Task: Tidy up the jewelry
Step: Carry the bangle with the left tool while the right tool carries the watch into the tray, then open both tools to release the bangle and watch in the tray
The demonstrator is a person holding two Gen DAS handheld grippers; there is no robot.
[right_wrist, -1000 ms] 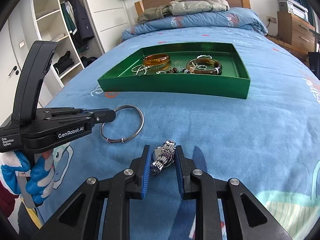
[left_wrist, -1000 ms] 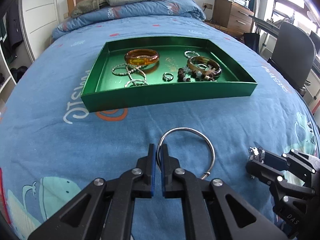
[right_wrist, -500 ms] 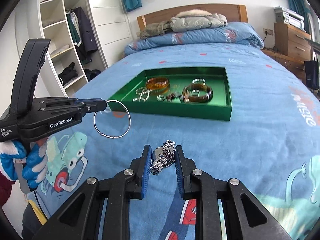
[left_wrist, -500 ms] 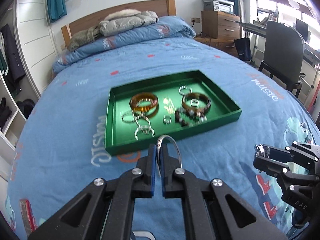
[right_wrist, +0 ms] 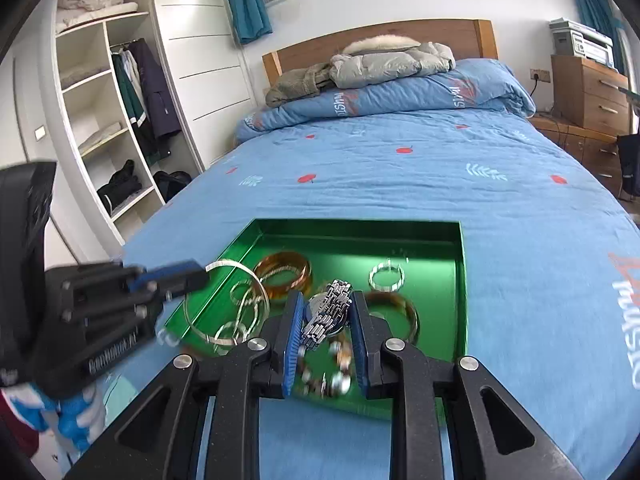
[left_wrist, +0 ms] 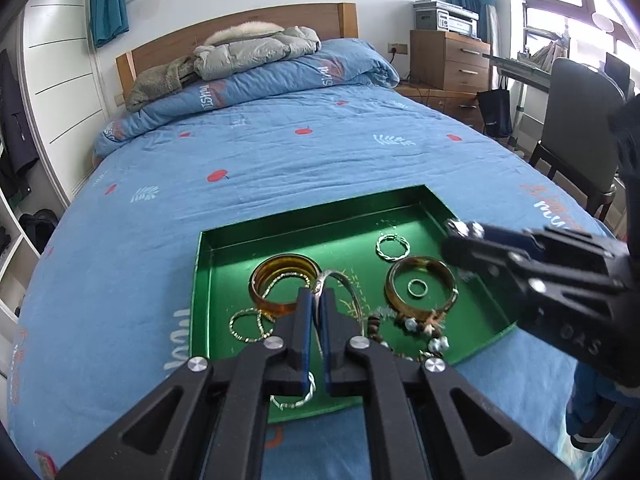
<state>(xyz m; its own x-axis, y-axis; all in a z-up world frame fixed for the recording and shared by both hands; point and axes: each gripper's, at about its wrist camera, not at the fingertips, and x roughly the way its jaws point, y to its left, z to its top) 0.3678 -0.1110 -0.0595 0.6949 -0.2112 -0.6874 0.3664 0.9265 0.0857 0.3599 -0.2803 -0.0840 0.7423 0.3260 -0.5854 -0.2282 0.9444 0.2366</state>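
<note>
Jewelry is mostly sitting in the green tray (left_wrist: 202,280) on the blue bedspread (left_wrist: 280,168), and I've got two more pieces up in the tongs above it. My left gripper (left_wrist: 316,300) is clamped tight on a big silver bangle (right_wrist: 224,304), which hangs over the tray's left side. My right gripper (right_wrist: 325,316) is pinching a steel watch (right_wrist: 328,312) between its blue pads, over the tray's near edge.

Count inside the tray, as far as I can make out: two amber bangles, one on the left (left_wrist: 280,280) and one on the right (left_wrist: 420,284), one small ring (left_wrist: 417,288) lying inside the right one, one twisted silver hoop (left_wrist: 393,246) toward the back, a few thin silver hoops (left_wrist: 250,324) at the near left, and a beaded strand (left_wrist: 404,326) up front. My own fingers block part of the front row, so that count's rough.

Around it: a grey jacket (left_wrist: 256,50) heaped on the folded duvet by the headboard, a wooden dresser (left_wrist: 448,60) with a printer, and an open wardrobe (right_wrist: 108,120).
</note>
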